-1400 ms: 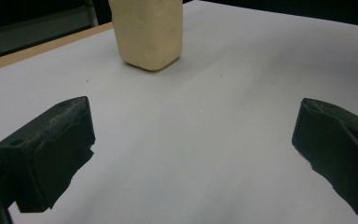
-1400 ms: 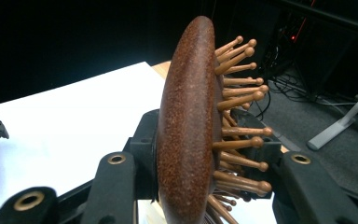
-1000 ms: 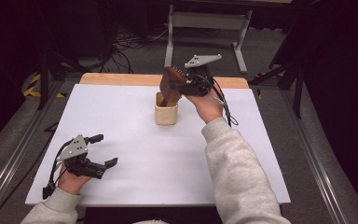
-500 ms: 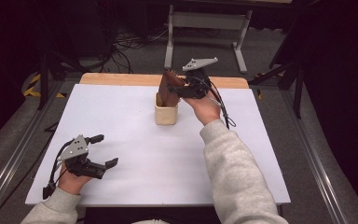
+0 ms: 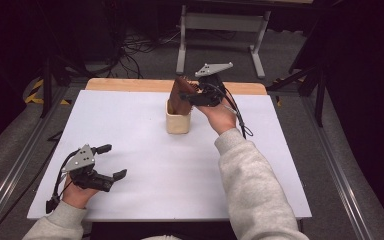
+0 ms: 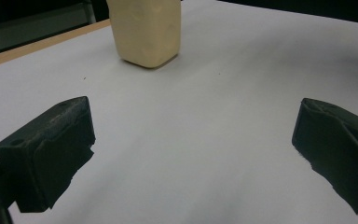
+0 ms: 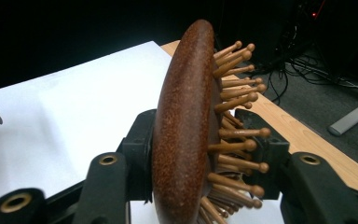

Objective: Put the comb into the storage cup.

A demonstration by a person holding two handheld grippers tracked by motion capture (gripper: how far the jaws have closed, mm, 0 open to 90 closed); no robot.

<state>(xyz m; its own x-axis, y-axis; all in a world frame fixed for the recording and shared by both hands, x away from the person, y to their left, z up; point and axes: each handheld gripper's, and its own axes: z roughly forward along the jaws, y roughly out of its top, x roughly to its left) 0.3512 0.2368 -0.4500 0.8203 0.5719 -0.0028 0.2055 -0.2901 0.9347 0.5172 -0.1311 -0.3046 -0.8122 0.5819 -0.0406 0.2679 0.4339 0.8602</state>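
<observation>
A brown wooden hairbrush (image 5: 181, 95) with peg bristles stands head-up in a cream-coloured cup (image 5: 178, 121) near the table's far middle. My right gripper (image 5: 187, 96) is shut on the brush head (image 7: 186, 126), one jaw on its smooth back, the other against the bristles (image 7: 235, 121). My left gripper (image 5: 111, 161) rests open near the front left corner of the white table (image 5: 145, 150), nothing between its jaws. In the left gripper view the cup (image 6: 145, 30) stands far ahead.
A wooden strip (image 5: 130, 85) runs along the table's far edge. Behind it, a metal stand (image 5: 220, 30) and cables (image 5: 140, 45) are on the floor. Metal rails (image 5: 335, 165) flank both sides of the table.
The right gripper has tilted the brush more upright over the cup and shifted slightly right. The left gripper has stayed still.
</observation>
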